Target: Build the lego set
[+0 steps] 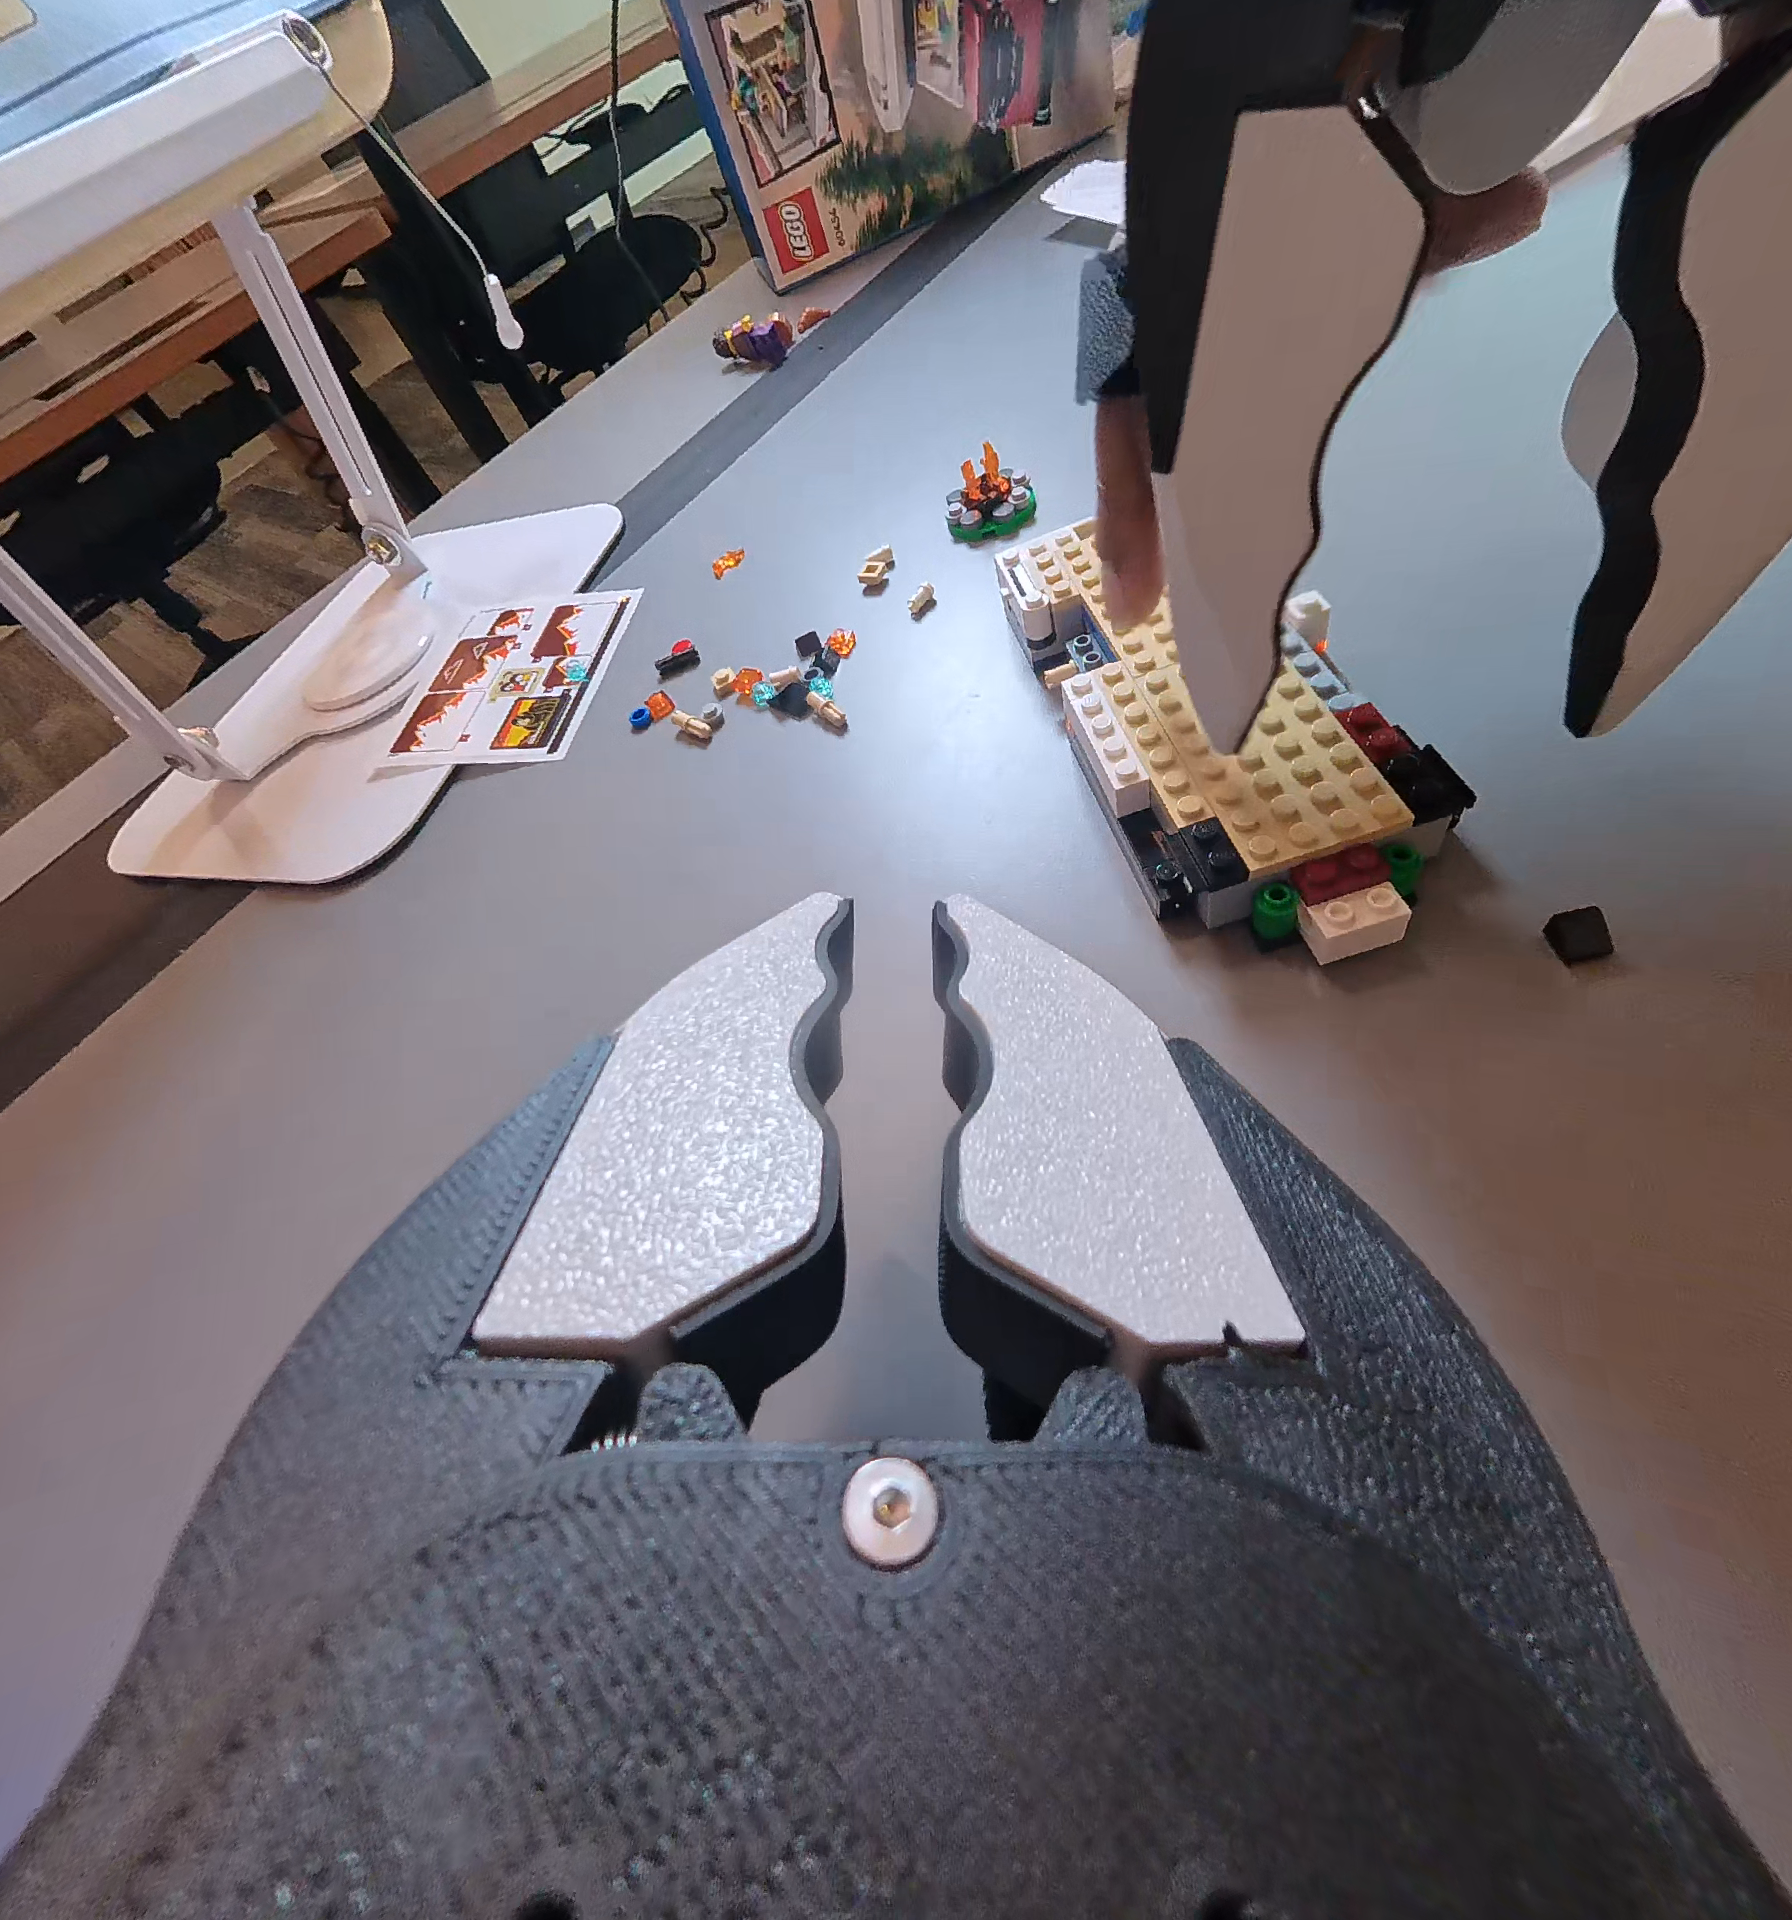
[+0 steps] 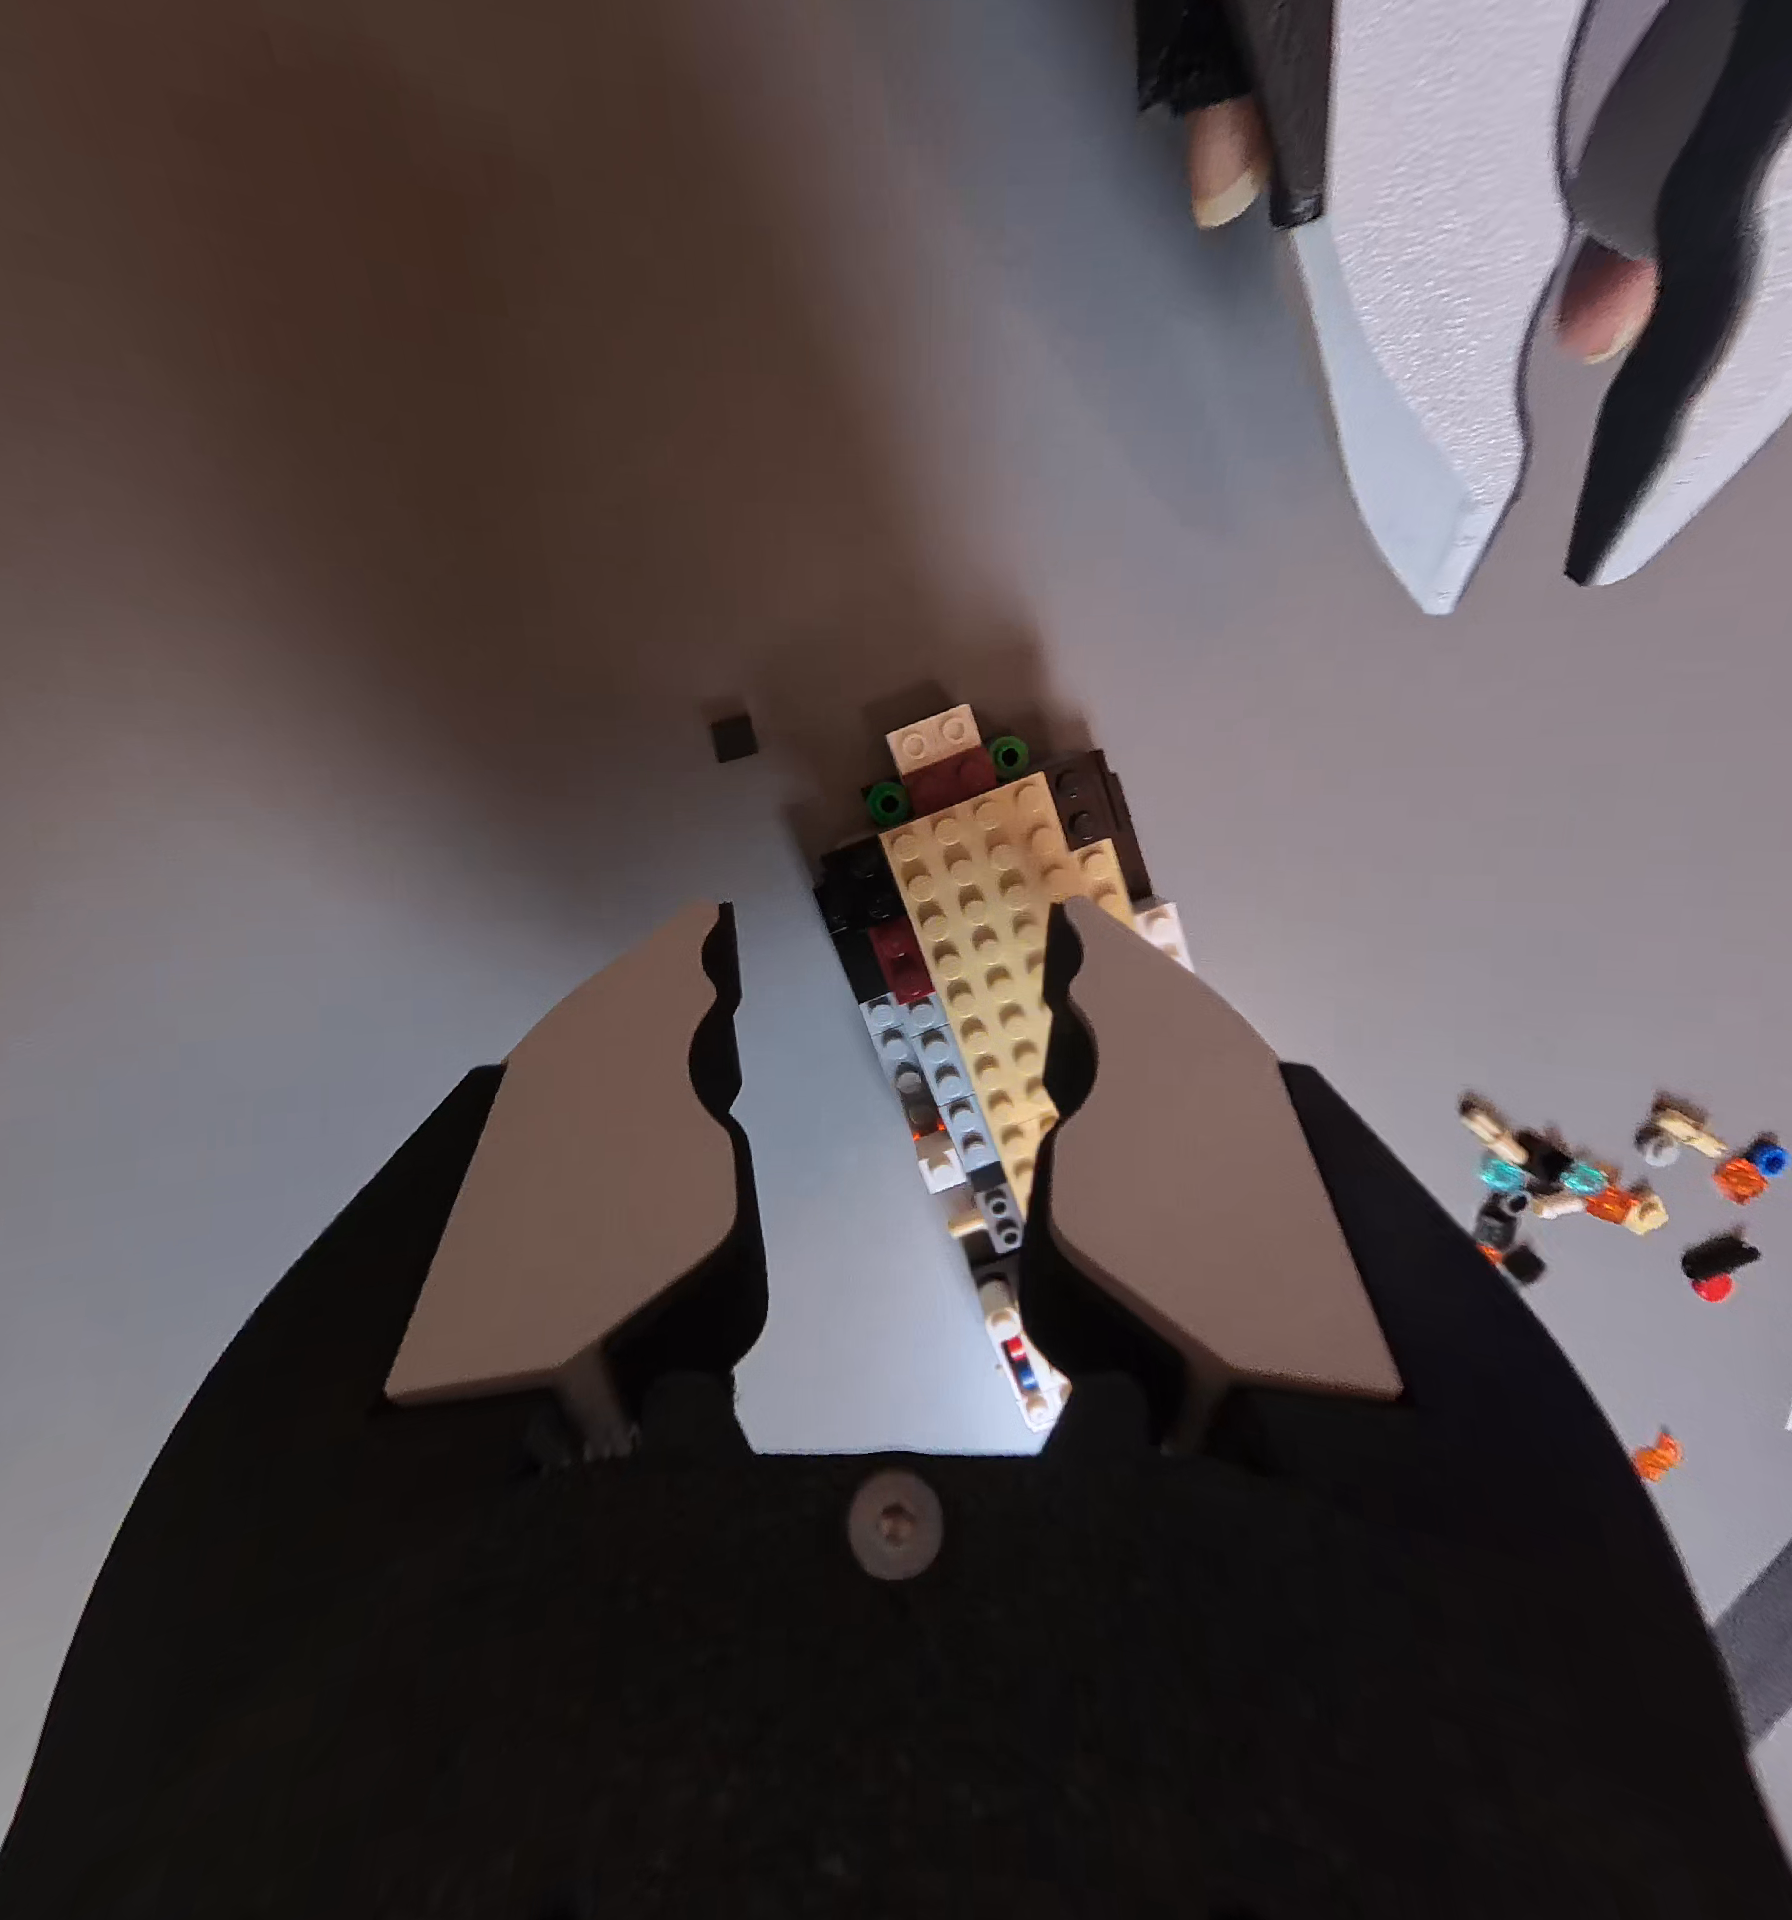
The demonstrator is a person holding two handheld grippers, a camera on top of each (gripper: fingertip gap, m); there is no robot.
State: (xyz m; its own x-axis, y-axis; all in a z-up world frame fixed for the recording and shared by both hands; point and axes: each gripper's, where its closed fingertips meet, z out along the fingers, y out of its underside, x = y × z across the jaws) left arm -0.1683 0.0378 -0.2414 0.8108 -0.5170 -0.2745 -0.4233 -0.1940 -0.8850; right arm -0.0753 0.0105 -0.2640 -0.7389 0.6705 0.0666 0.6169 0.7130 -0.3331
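Right gripper [image 2: 892,914] jaws wide above brick model [image 2: 985,966]; left gripper [image 1: 892,914] jaws narrow, bare, over tabletop [image 1: 663,987].

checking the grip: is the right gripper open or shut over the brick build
Open. The right gripper has a wide gap between its fingers; the brick build lies below, ungripped.

Left wrist view: low over the grey table [image 1: 871,790], looking forward and slightly down toward the far desks. Right wrist view: high, nearly straight down, close above the brick model [image 2: 985,935]. Shared: model [image 1: 1256,748], loose bricks [image 1: 757,675] [image 2: 1598,1195], each other's gripper.
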